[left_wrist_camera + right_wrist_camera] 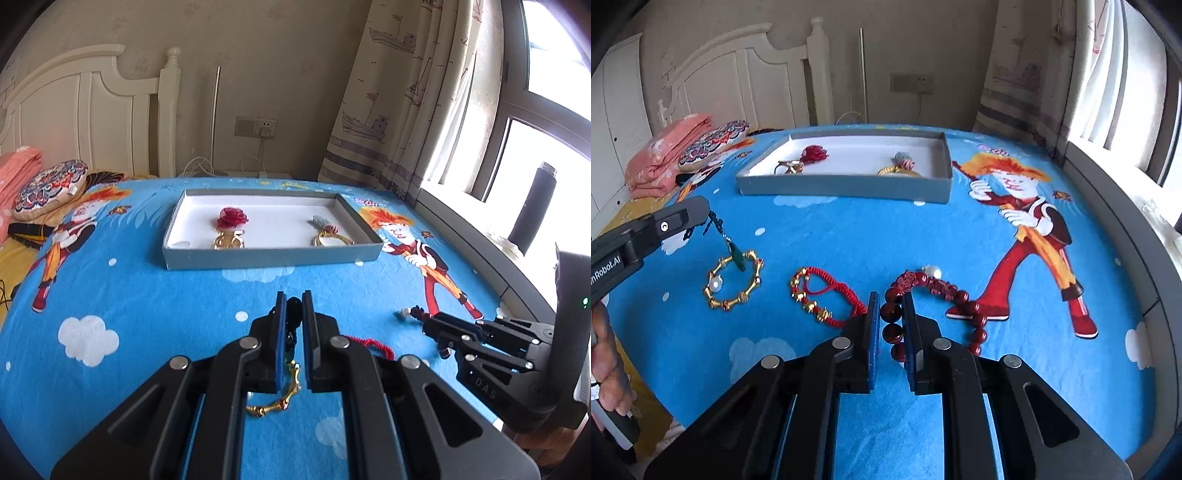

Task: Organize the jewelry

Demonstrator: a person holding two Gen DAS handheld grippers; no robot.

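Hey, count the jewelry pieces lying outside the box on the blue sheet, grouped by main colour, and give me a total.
Gold: 1, the gold bamboo-link bracelet
Red cord: 1, the red string bracelet
Dark red: 1, the dark red bead bracelet
Dark cord with green pendant: 1, the pendant necklace
Total: 4

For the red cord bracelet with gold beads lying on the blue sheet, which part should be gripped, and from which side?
Grip the red cord bracelet at its plain braided cord, on the stretch nearest the right hand-held gripper, coming down from above. It lies flat as an open loop; the cord is thin and soft, while the round gold beads would probably slip between flat fingers.
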